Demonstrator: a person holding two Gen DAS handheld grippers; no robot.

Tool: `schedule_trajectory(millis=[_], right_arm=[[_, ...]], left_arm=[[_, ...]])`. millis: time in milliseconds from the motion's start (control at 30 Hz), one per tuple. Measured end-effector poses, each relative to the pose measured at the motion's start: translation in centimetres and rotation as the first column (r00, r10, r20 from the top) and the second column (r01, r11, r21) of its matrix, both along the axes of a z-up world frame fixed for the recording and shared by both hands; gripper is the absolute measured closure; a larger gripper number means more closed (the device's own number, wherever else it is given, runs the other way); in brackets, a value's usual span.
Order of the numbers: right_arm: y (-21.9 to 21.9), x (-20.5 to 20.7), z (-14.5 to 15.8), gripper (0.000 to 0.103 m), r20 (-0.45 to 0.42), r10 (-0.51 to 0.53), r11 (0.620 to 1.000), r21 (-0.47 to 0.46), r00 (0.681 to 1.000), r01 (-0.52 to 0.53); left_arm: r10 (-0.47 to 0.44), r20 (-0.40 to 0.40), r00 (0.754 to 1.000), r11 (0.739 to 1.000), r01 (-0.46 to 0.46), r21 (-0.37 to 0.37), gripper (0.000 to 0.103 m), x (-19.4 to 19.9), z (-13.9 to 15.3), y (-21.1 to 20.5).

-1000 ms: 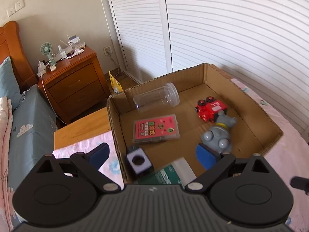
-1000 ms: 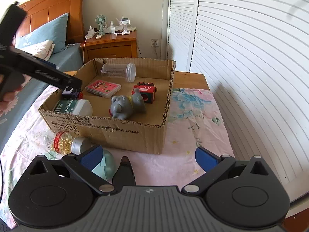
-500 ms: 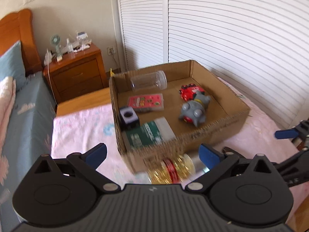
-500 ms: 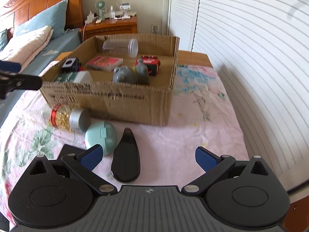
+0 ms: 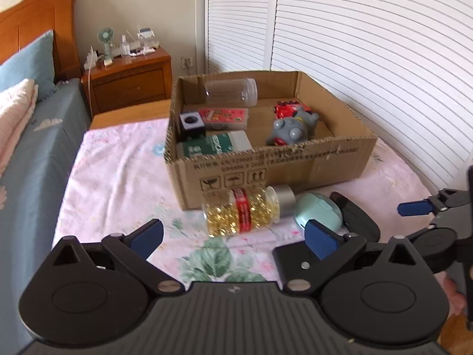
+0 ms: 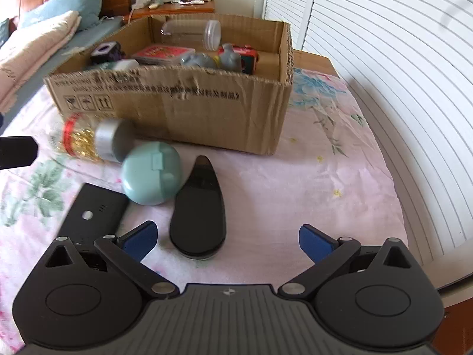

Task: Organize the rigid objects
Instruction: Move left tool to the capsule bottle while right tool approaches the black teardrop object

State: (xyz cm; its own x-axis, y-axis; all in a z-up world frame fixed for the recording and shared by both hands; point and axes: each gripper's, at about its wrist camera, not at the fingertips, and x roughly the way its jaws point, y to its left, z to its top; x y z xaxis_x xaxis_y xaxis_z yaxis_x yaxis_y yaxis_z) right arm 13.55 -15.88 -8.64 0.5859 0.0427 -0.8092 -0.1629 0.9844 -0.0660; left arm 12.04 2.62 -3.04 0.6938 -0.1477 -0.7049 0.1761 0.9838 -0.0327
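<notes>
Left gripper (image 5: 233, 233) wide open, just finished opening, empty, above pill bottle (image 5: 242, 213). Right gripper (image 6: 226, 238) open, empty, over black oval case (image 6: 198, 207), probably not touching.

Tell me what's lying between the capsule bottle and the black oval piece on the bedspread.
The round mint-green case, touching the bottle's silver cap; clearest in the right wrist view, oval piece beside it.

Wooden nightstand (image 5: 130, 80), small fan (image 5: 105, 37), blue pillow (image 5: 28, 62).
</notes>
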Motion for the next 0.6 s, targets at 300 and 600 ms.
schedule_trajectory(millis=[300,600], right_arm=[[-4.1,0.5,-0.1,0.0,0.0,-0.121,0.993,0.012,0.993,0.121],[-4.8,-0.4,-0.6,0.0,0.05,-0.11,0.993,0.044,0.993,0.108]], left_arm=[[-0.014,0.004,1.0,1.0,0.014,0.022,0.002,-0.2,-0.7,-0.5],[-0.016,-0.007,1.0,1.0,0.016,0.011,0.002,1.6,-1.6,-1.2]])
